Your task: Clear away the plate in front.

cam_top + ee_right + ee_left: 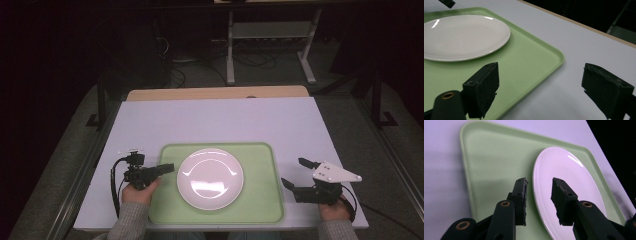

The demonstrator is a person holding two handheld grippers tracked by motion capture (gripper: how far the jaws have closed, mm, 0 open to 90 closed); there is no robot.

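One white plate (210,178) lies on one green tray (260,200). One counter (220,120) carries both.

left tongs (539,185) parted over white plate (571,192) rim, green tray (491,165), pale table (441,170)

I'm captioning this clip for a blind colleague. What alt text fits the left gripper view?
Two black jaws of the left gripper stand apart with nothing between them, over the near rim of a white plate. The plate sits on a pale green tray, which rests on a white table.
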